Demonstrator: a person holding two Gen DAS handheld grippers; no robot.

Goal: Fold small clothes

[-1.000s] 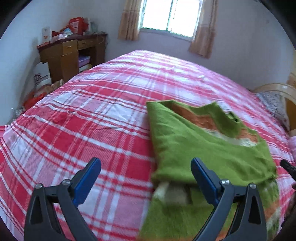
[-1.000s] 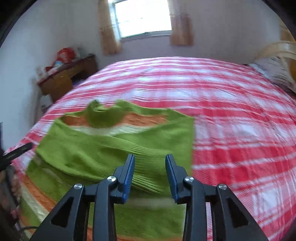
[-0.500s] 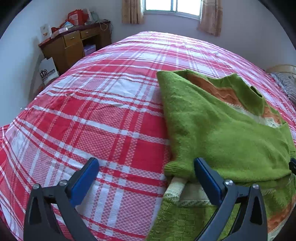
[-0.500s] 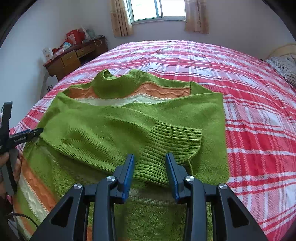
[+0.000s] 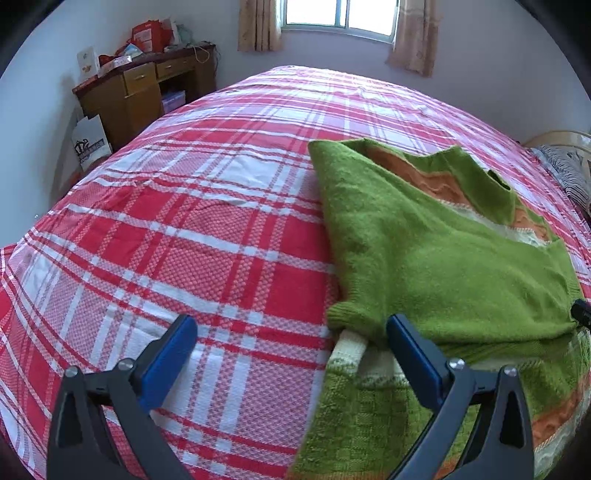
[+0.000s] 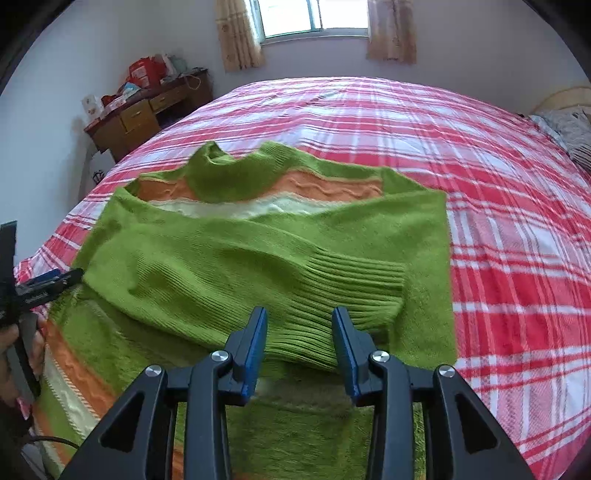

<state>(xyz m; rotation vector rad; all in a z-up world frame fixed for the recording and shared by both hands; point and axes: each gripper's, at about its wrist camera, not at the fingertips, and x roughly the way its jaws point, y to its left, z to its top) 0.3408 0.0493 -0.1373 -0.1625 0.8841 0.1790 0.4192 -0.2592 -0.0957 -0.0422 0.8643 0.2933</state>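
Observation:
A small green knit sweater (image 6: pixel 258 251) with orange and cream stripes lies on the red plaid bed (image 6: pixel 517 221), both sleeves folded across its chest. It also shows at the right of the left wrist view (image 5: pixel 443 258). My right gripper (image 6: pixel 299 332) is open, its jaws either side of the ribbed cuff (image 6: pixel 354 288) of the folded sleeve, not pinching it. My left gripper (image 5: pixel 291 343) is wide open and empty at the sweater's left edge, its right finger (image 5: pixel 410 354) over the cloth near a cream cuff (image 5: pixel 351 343). The left gripper also shows in the right wrist view (image 6: pixel 48 284).
A wooden desk (image 5: pixel 144 92) with clutter stands by the far left wall, a paper bag (image 5: pixel 90 142) beside it. A window with curtains (image 5: pixel 332 18) is at the back. A pillow and chair (image 5: pixel 565 166) sit at the right. The bed's left side is bare plaid sheet (image 5: pixel 184 240).
Both grippers have drawn nearer and lower over the sweater, then nearly stopped. The right sleeve now lies settled across the chest. Both grippers stay open.

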